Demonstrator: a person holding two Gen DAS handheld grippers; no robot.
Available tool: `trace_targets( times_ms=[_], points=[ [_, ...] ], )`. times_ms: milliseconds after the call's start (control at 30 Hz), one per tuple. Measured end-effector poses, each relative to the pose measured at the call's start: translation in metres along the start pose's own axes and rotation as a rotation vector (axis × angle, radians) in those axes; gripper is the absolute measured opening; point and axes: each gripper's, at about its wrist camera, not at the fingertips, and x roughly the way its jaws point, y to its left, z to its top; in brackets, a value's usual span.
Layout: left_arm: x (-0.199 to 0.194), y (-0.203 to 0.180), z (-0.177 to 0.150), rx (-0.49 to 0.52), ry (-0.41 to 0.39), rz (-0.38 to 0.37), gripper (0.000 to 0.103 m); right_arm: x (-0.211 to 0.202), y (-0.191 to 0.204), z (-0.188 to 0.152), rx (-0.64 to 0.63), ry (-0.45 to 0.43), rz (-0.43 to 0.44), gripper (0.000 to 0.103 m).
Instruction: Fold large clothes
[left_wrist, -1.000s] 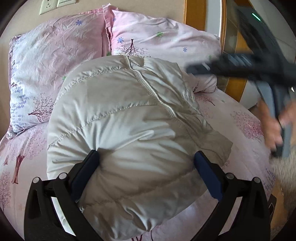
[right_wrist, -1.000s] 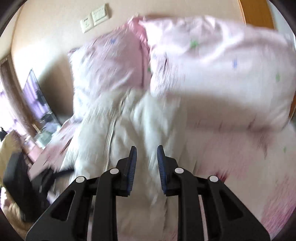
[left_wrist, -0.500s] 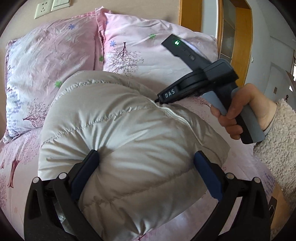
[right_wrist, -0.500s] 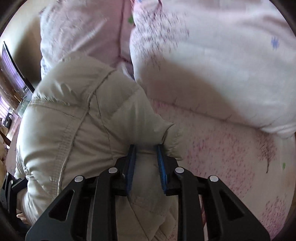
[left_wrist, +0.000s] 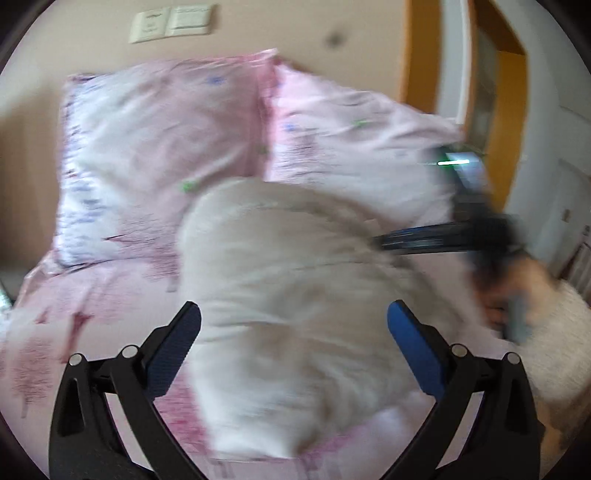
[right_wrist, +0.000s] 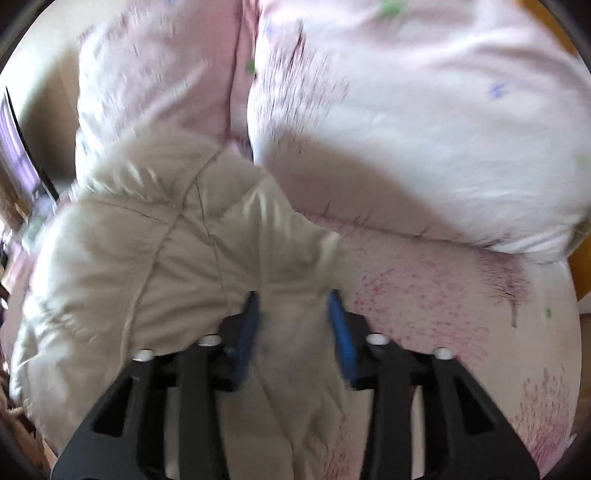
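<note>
A puffy cream quilted jacket (left_wrist: 295, 295) lies bunched on the pink bed. My left gripper (left_wrist: 293, 325) is open wide above its near end, jaws either side of the bulk without gripping. In the left wrist view the right gripper (left_wrist: 424, 242) reaches in from the right at the jacket's far edge, blurred. In the right wrist view my right gripper (right_wrist: 293, 321) is open, jaws apart, with a fold of the jacket (right_wrist: 166, 251) between them. Both views are motion blurred.
Two pink floral pillows (left_wrist: 159, 155) (right_wrist: 424, 129) lean on the wall behind the jacket. The pink patterned bedsheet (right_wrist: 443, 302) shows to the right. A wall socket (left_wrist: 170, 24) and an orange door frame (left_wrist: 417, 55) lie beyond.
The right gripper's jaws have opened from nearly shut on the jacket fold. The left gripper has pulled back and up off the jacket, staying open.
</note>
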Motion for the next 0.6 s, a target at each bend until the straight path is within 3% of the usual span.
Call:
trace_targets(
  times_ms=[133,233,300,400,600],
  points=[
    [0.012,0.025,0.002,-0.049,0.046,0.020,0.101,-0.059,0.005,-0.037,0.052,-0.155,0.096,0.051],
    [0.025,0.029,0.000,-0.057,0.082,0.027,0.101,-0.074,0.017,-0.061,0.024,-0.180,0.111,0.049],
    [0.036,0.029,-0.007,-0.079,0.121,-0.007,0.101,-0.070,0.024,-0.075,-0.014,-0.165,0.068,0.045],
    [0.044,0.027,-0.013,-0.120,0.157,-0.066,0.101,-0.038,0.026,-0.086,-0.032,-0.074,0.027,0.044],
    [0.049,0.004,-0.019,-0.042,0.164,-0.001,0.101,-0.011,0.014,-0.102,0.036,0.026,0.028,0.044]
  ],
)
